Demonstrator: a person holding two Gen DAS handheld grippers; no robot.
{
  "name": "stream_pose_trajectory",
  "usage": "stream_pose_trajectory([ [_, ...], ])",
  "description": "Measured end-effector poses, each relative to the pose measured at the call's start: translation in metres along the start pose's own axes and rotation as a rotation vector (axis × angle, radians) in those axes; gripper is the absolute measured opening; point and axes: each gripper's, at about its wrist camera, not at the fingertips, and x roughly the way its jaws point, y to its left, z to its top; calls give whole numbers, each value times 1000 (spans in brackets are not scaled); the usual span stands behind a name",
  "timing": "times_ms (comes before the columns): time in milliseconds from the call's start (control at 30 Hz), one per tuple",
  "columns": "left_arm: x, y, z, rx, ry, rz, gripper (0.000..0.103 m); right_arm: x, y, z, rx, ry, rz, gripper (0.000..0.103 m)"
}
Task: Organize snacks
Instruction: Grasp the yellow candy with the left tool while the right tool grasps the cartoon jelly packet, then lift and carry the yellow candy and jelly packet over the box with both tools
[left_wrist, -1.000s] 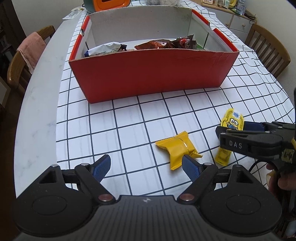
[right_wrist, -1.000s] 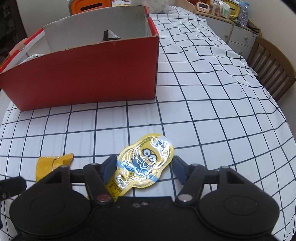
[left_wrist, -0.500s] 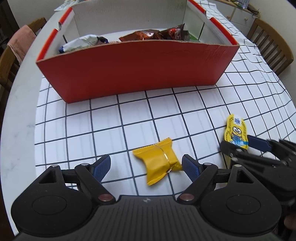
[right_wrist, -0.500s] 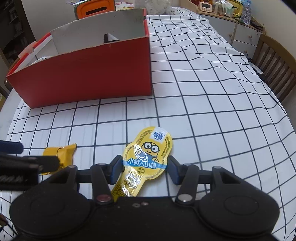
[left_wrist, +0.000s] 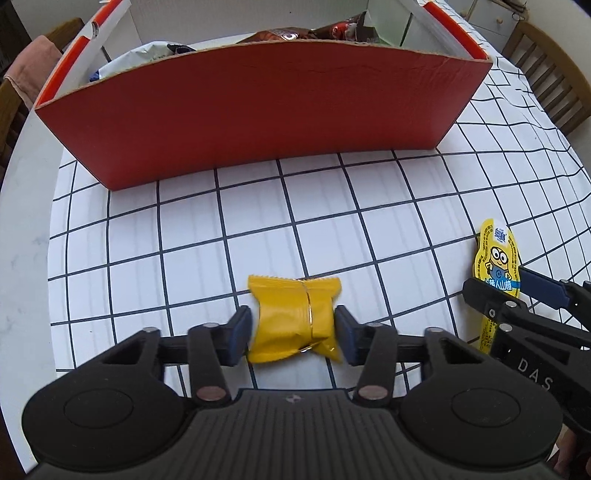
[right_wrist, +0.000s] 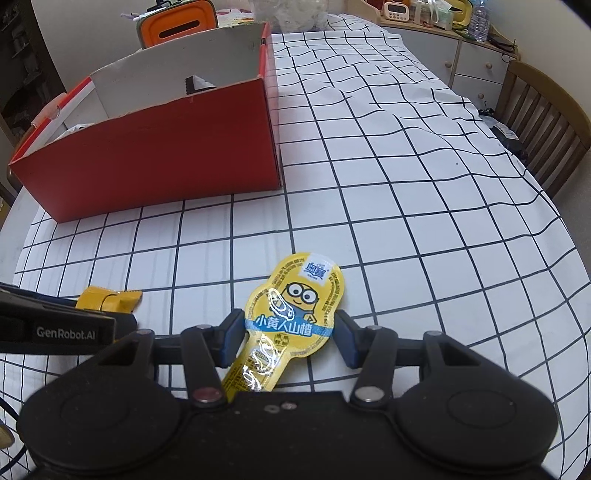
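A yellow wrapped snack (left_wrist: 295, 317) lies on the checked tablecloth, and my left gripper (left_wrist: 293, 334) is shut on it, pads touching both sides. A yellow Minions snack pouch (right_wrist: 291, 317) sits between the fingers of my right gripper (right_wrist: 290, 338), which is shut on its blue band. The pouch also shows in the left wrist view (left_wrist: 496, 266), and the yellow snack in the right wrist view (right_wrist: 107, 299). The red box (left_wrist: 258, 103) with several snacks inside stands behind both.
Wooden chairs stand at the right (right_wrist: 546, 122) and left (left_wrist: 22, 81) of the table. An orange container (right_wrist: 177, 26) is behind the box. A white cabinet (right_wrist: 469, 62) with small items stands at the back right.
Both grippers have moved forward and closed: the left one onto the yellow wrapped snack, the right one onto the Minions pouch.
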Motion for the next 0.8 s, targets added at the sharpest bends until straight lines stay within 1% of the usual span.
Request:
stream_pose_trajectory([
  [100, -1, 6, 0, -16, -1, -20, 40, -1, 1, 0, -1, -2, 4, 50],
  [267, -5, 19, -3, -44, -3, -31, 39, -6, 2, -1, -4, -8, 19, 50],
  [567, -19, 33, -10, -66, -35, -12, 39, -18, 7, -4, -21, -16, 47, 50],
  [800, -40, 38, -13, -49, -90, 7, 39, -32, 15, 0, -42, -40, 69, 50],
])
